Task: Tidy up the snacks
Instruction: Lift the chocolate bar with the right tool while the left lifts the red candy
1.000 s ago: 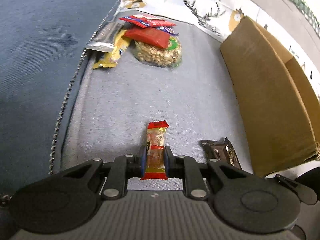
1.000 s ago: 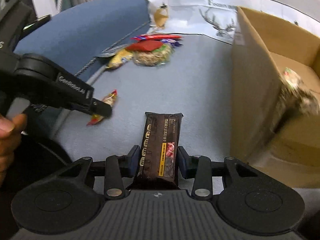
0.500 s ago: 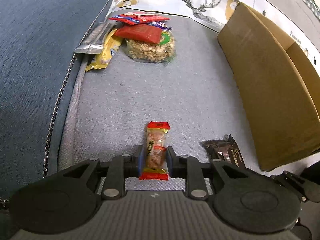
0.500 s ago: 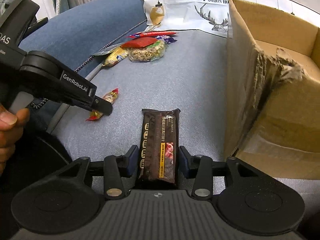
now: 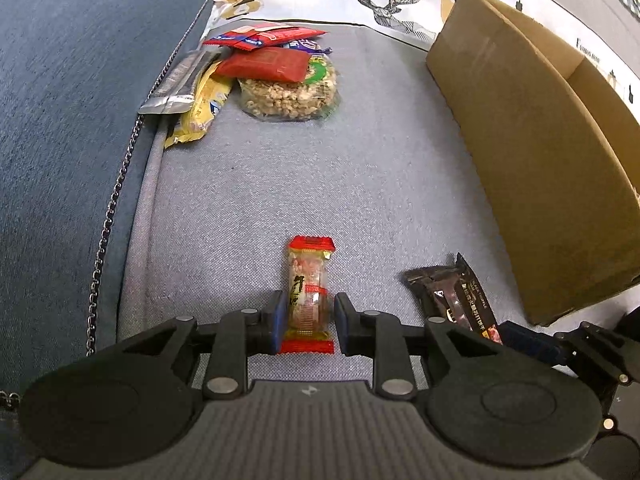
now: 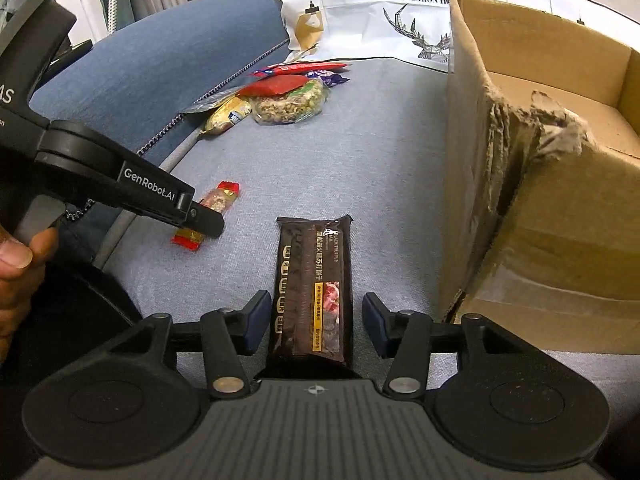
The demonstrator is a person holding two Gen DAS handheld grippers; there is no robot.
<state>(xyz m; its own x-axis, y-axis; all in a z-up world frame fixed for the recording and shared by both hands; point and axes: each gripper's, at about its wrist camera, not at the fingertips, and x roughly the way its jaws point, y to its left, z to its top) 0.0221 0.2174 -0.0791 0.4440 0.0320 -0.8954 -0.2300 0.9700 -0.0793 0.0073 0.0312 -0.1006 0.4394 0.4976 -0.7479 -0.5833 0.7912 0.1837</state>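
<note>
A small red-and-gold candy bar [image 5: 307, 294] lies on the grey sofa seat between the fingers of my left gripper [image 5: 307, 320], which stand slightly apart from it, open. It also shows in the right wrist view [image 6: 208, 216] under the left gripper [image 6: 200, 220]. A dark brown chocolate packet [image 6: 312, 288] lies on the seat between the open jaws of my right gripper [image 6: 312, 326], with gaps on both sides. The packet also shows in the left wrist view [image 5: 456, 296]. A cardboard box [image 6: 540, 168] stands open just to the right.
A pile of snacks [image 5: 276, 76] lies at the far end of the seat: red packets, a bag of nuts, a yellow and a silver wrapper. A blue armrest [image 5: 60, 140] with a chain trim runs along the left. A printed white cushion [image 5: 380, 4] lies behind.
Both grippers have opened: the right jaws spread away from the chocolate packet and the left fingers loosened off the candy bar. Both snacks now rest on the seat.
</note>
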